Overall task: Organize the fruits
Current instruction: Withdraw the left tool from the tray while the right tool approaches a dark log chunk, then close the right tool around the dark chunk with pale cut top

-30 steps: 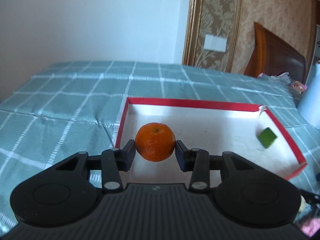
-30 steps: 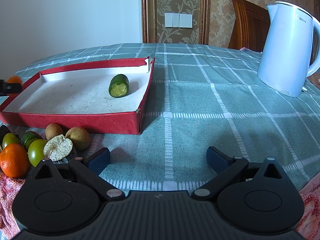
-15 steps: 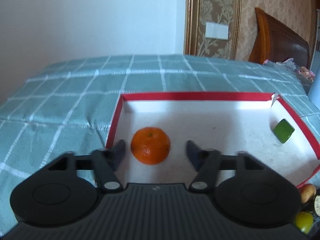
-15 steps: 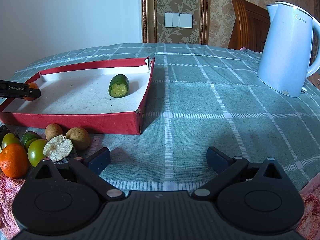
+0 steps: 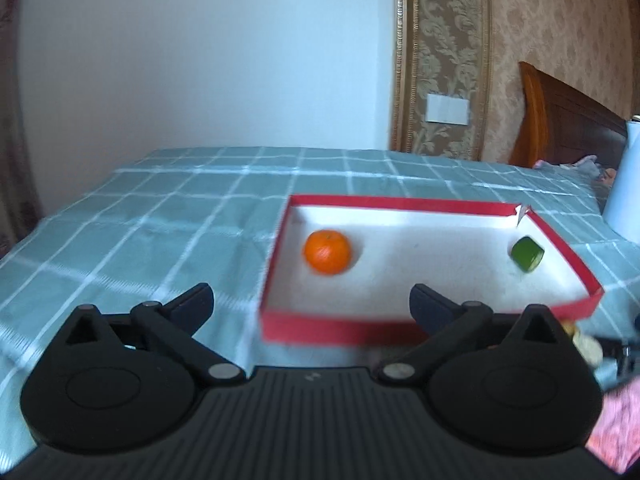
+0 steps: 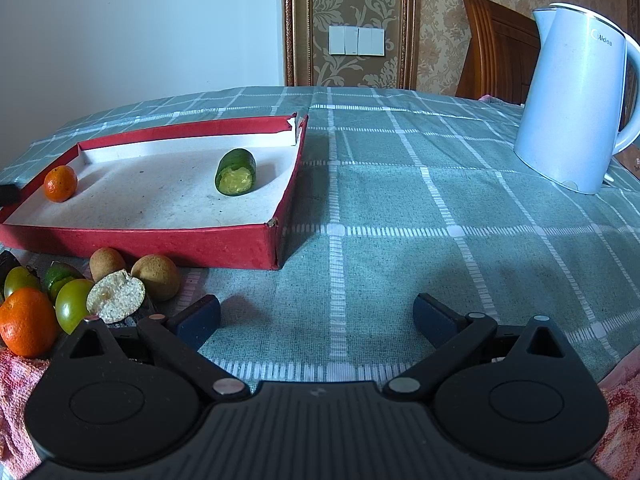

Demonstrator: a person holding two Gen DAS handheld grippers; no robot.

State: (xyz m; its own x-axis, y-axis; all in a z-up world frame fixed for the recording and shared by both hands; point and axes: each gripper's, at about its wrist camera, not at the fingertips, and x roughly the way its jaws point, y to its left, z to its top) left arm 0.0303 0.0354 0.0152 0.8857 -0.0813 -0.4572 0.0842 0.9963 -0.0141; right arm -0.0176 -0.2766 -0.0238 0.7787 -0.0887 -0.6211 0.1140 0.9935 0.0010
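1. Lettering is scarce: the white kettle [image 6: 574, 96] carries the word "Midea" near its top rim, and no other writing can be read.
2. Closest to the right gripper [image 6: 316, 314], whose jaws stand spread wide over bare checked tablecloth [image 6: 400, 208] with nothing between them, lies a heap of fruit on a pink towel [image 6: 18, 364]: a large orange [image 6: 26, 322], green tomatoes [image 6: 72, 304], two brown fruits [image 6: 154, 276] and a broken piece with pale, crumbly flesh [image 6: 116, 296].
3. The left gripper [image 5: 312, 300] has its jaws opening, almost fully apart, and nothing sits between them; it hangs just before the near wall of the red box [image 5: 332, 330].
4. Inside the box, on its white floor, a small mandarin [image 5: 328, 251] rests alone near the far left corner, bright orange, round, stem dimple up, touching neither wall.
5. At the opposite end lies a cut cucumber piece [image 6: 236, 172], dark green skin, yellowish ragged cut face turned toward the right camera.
6. One far corner of the box is torn [image 6: 294, 124].
7. Beyond stand the kettle on the cloth, a wooden chair back [image 6: 496, 52] and a wall switch plate [image 6: 356, 40] on patterned wallpaper.
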